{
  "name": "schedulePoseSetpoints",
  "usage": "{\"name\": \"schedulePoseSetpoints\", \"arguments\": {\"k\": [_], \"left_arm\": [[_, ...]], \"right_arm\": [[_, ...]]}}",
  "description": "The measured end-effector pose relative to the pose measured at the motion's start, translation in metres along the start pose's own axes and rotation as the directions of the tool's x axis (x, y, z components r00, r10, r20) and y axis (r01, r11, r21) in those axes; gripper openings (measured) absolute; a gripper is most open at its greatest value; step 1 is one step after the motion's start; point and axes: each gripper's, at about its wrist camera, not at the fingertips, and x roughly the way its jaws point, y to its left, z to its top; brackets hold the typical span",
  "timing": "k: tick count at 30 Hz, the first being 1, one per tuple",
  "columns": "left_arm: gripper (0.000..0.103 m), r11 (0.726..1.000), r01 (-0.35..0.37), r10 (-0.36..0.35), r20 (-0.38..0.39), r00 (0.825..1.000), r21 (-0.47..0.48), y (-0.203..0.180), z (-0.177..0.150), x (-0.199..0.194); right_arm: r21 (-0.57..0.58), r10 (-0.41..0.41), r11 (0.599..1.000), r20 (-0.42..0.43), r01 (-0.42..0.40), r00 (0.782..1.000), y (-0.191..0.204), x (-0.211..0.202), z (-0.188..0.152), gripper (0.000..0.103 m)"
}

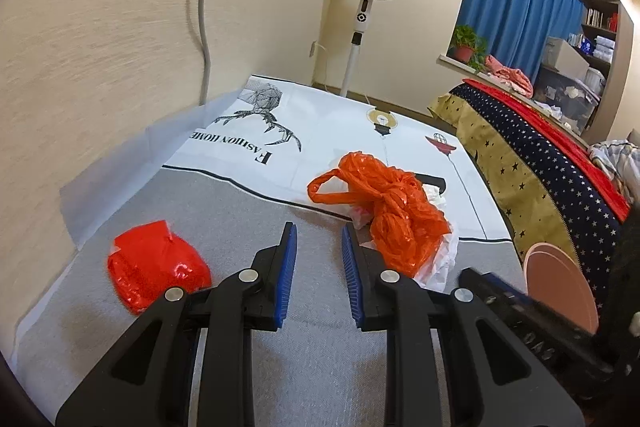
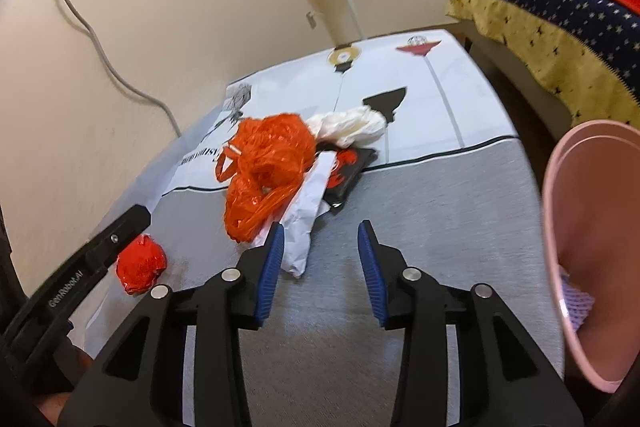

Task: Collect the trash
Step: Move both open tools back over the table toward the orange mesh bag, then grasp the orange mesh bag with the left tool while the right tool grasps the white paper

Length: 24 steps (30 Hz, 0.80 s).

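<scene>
Looking along the left gripper (image 1: 319, 233), its blue-padded jaws stand slightly apart with nothing between them, over the grey part of the printed tablecloth (image 1: 248, 219); a crumpled red shiny wrapper (image 1: 158, 265) lies near the left edge and a crumpled orange plastic bag (image 1: 394, 207) lies beside the right finger. From the right gripper (image 2: 321, 233), the jaws are spread and empty, the orange bag on white crumpled paper (image 2: 306, 227) lies by the left finger, and a pink plastic bin (image 2: 592, 227) stands at the right edge.

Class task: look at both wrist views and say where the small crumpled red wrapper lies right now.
The red wrapper lies alone on the grey cloth, left of the orange plastic bag in both views and nearer the wall, just left of the left gripper, untouched.
</scene>
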Motion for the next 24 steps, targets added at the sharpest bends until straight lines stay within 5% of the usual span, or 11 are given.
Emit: {"name": "schedulePoseSetpoints", "arguments": {"k": [10,20,24], "left_arm": [[0.024,0.983,0.182,-0.184,-0.046,0.982,-0.032,-0.010,0.000,0.031],[0.034,0.960,0.267,-0.274,-0.105,0.956,-0.080,-0.022,-0.003,0.057],[0.024,0.962,0.265,-0.273,-0.148,0.951,-0.068,-0.029,-0.008,0.064]], "right_arm": [[-0.007,0.077,0.997,-0.055,-0.078,0.995,0.004,0.023,-0.001,0.037],[-0.012,0.124,0.992,-0.077,-0.125,0.989,0.005,0.027,0.000,0.010],[-0.021,0.127,0.991,-0.076,-0.129,0.989,0.005,0.025,0.000,0.007]]}}
